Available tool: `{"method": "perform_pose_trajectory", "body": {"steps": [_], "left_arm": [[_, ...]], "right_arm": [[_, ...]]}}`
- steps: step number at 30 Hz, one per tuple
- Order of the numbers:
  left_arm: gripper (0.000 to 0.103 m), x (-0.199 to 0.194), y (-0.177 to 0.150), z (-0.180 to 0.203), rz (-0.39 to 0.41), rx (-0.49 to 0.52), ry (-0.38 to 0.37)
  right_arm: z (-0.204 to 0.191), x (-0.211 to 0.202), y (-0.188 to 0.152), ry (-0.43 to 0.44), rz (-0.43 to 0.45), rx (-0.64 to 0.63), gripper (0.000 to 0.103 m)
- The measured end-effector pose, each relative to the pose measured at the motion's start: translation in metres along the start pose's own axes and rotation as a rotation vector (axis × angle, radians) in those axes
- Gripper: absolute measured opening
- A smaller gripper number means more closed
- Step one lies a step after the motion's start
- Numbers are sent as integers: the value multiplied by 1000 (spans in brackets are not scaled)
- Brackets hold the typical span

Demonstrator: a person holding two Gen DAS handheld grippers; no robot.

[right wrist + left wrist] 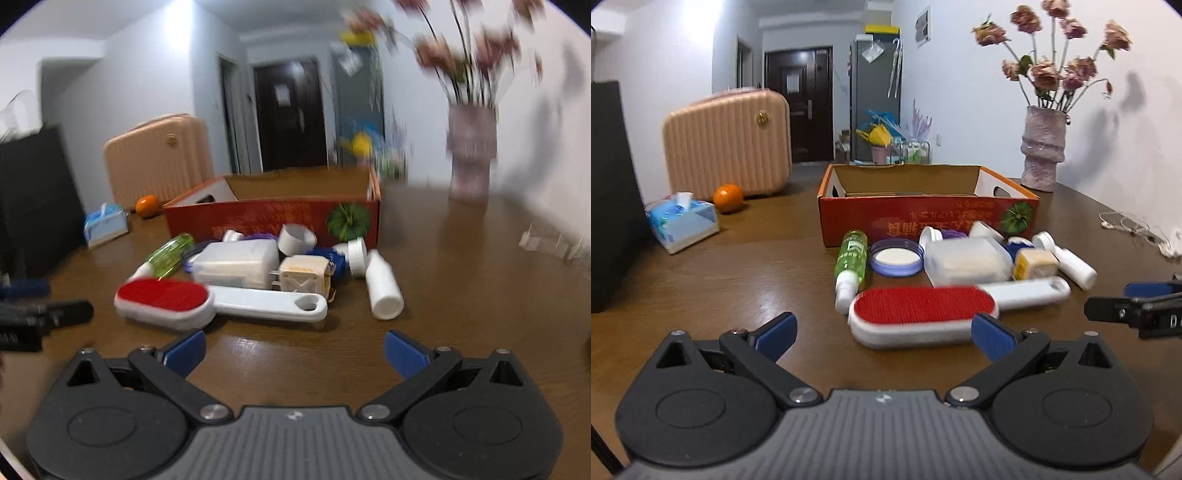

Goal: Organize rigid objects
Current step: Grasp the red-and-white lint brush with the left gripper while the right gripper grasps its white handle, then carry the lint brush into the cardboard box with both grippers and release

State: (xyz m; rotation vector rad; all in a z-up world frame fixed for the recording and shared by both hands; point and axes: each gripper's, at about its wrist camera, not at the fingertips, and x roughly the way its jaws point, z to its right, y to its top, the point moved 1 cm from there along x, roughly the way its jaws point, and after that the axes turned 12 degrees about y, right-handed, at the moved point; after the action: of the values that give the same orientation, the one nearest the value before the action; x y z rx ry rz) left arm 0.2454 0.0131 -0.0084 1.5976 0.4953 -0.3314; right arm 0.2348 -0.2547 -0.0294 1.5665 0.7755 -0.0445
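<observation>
A cluster of small items lies on the brown table in front of an open red cardboard box (923, 218) (273, 214). Nearest is a white lint brush with a red pad (919, 314) (166, 299). Behind it lie a green spray bottle (851, 258) (170, 254), a purple-rimmed lid (895, 256), a clear plastic case (966, 260) (236, 264), a cream charger plug (1034, 263) (303, 277) and a white bottle (1071, 260) (384, 288). My left gripper (884, 338) is open just short of the brush. My right gripper (295, 354) is open too, near the brush handle, holding nothing.
A pink ribbed case (727, 144), an orange (728, 197) and a tissue pack (681, 221) sit at the back left beside a black box (609, 195). A vase of dried roses (1043, 147) stands at the back right. White earphone cable (1137, 229) lies by the right edge.
</observation>
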Motion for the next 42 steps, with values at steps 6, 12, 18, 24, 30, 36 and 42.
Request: {"method": "perform_pose_trajectory", "body": {"steps": [6, 12, 18, 24, 30, 36, 42], "left_arm": [[77, 56, 20, -11, -141, -92, -81], [65, 79, 17, -9, -200, -112, -127], [63, 84, 21, -8, -241, -122, -136], [64, 84, 25, -7, -258, -126, -148], [63, 83, 23, 0, -292, -132, -171], [54, 75, 21, 33, -261, -57, -275], [73, 77, 19, 26, -292, -125, -205]], "right_arm": [[49, 53, 33, 114, -67, 184, 43], [73, 85, 35, 162, -123, 218, 27], [86, 83, 28, 212, -112, 260, 23], [99, 77, 20, 271, -102, 285, 21], [100, 75, 14, 287, -109, 247, 0], [91, 80, 12, 365, -143, 222, 0], [92, 76, 13, 365, -120, 243, 11]]}}
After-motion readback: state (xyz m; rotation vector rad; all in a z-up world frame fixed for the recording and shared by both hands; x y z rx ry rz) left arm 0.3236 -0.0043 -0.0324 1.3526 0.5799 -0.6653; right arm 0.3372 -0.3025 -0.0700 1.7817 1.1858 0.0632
